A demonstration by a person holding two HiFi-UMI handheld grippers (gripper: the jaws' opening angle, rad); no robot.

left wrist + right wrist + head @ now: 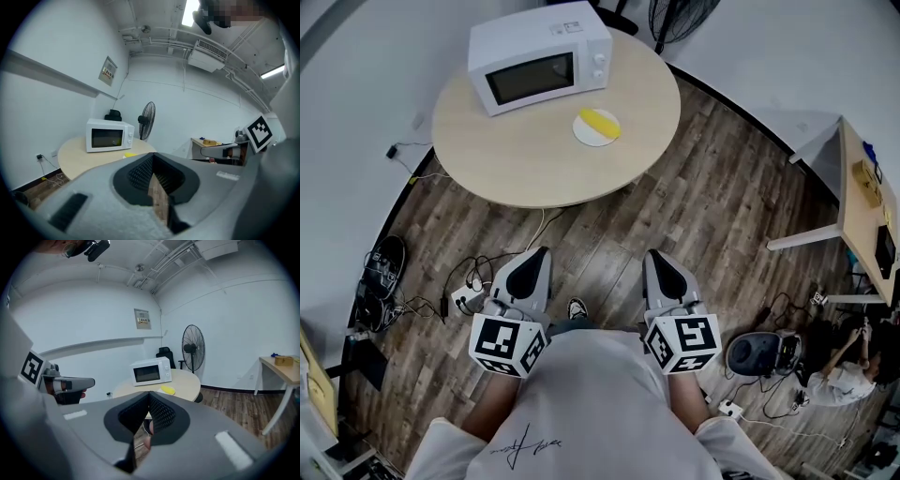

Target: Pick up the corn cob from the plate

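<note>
While shut, two claws (534, 261) (660, 262), one cob (602, 121).

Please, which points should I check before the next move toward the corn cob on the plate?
1. Corn cob lies on the plate, uncovered: ok.
2. Left gripper open for a grasp: not ok, jaws shut, empty.
3. Right gripper open for a grasp: not ok, jaws shut, empty.
4. Both near the table: not ok, well short of it.
5. Floor path free: not ok, cables lie ahead at the left.
</note>
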